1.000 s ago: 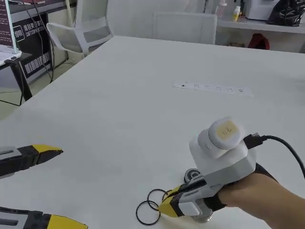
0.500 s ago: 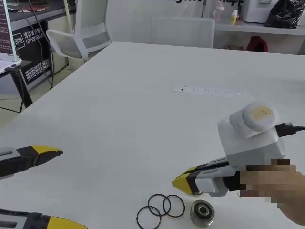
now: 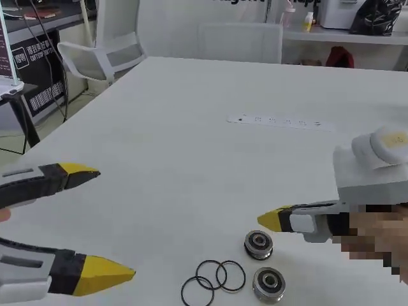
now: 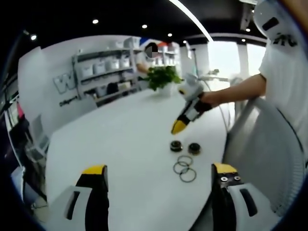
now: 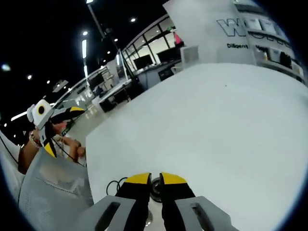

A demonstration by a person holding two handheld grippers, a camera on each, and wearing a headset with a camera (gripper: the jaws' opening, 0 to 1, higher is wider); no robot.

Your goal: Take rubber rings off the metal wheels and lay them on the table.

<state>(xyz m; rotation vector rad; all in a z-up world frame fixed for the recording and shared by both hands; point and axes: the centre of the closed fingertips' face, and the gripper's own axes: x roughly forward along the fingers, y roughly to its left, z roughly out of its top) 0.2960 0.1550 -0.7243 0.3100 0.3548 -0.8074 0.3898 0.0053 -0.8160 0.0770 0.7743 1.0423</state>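
Nearest, three rubber rings [image 3: 213,280] are being shown lying flat on the table [image 3: 191,127], overlapping in a row running left to right. Just right of them, two metal wheels [image 3: 258,243] are lying bore-up. One is being half hidden behind the jaw tips in the right gripper view. The left gripper [image 3: 113,223] is being held wide open and empty. The right gripper [image 3: 268,220] is being held closed on nothing, near the farther wheel.

left tongs [image 3: 115,223]: jaws spread wide, empty, at table [image 3: 191,127] near-left edge | right tongs [image 3: 266,220]: jaws together, empty, tip pointing left | right hand [image 3: 376,234]: gripping its handle
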